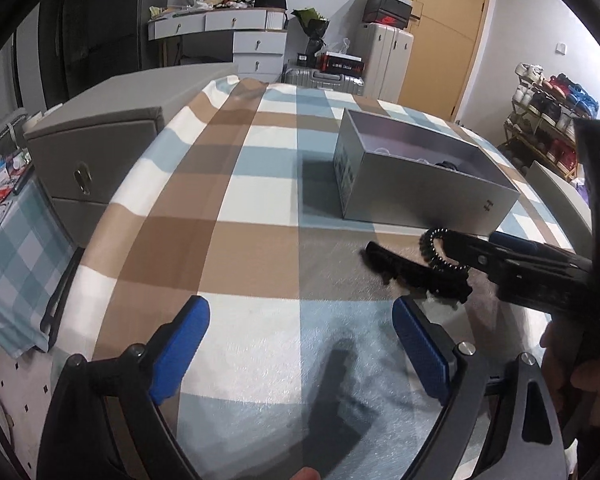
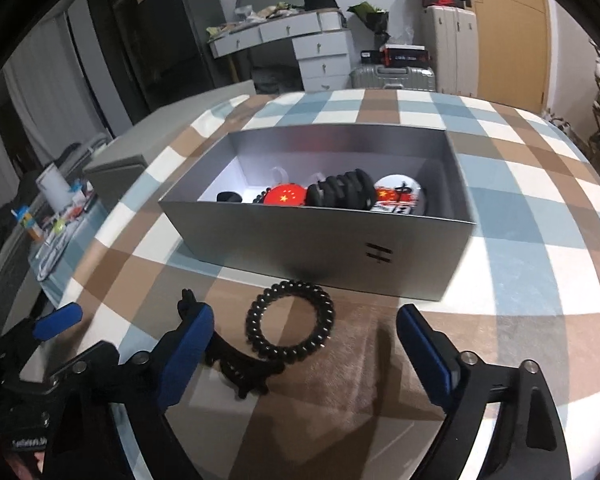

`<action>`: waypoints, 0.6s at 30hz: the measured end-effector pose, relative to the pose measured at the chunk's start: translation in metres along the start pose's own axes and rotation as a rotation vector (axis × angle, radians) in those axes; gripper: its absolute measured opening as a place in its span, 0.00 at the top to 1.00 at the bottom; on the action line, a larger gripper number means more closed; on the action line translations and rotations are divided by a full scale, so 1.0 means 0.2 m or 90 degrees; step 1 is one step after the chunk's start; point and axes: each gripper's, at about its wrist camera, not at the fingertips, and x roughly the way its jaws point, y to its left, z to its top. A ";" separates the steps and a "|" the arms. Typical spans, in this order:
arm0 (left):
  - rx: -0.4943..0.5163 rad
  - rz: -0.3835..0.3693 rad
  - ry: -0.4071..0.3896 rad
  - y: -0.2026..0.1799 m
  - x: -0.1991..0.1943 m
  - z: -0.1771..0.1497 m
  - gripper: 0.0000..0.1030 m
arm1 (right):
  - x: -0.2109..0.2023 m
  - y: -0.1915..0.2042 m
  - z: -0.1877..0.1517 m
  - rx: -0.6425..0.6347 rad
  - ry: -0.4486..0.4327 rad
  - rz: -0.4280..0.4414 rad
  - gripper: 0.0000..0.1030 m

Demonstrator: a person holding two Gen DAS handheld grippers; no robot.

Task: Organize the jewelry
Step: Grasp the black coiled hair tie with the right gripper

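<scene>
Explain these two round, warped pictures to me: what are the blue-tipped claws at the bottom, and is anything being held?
No robot here: a person holds a two-finger gripper in each hand, each with a wide-angle camera looking along its fingers. That lens bends the room. One picture comes from the left gripper, the other from the right gripper; the blue pads are their fingertips. Both are open and hold nothing. On the checked cloth stands an open grey box already containing a red badge, a black coiled hair tie and other small pieces. In front of it lie a black spiral bracelet and a black hair claw, with the right gripper poised around them.
</scene>
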 end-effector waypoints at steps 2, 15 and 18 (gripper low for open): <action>-0.010 0.000 0.001 0.01 0.00 -0.01 0.13 | 0.02 0.02 0.00 -0.004 0.006 -0.012 0.19; -0.019 -0.003 0.012 0.03 0.00 -0.02 0.13 | 0.07 0.14 -0.01 -0.089 0.035 -0.085 0.52; -0.012 -0.003 0.015 0.02 0.00 -0.02 0.13 | 0.06 0.11 -0.01 -0.077 0.037 -0.072 0.58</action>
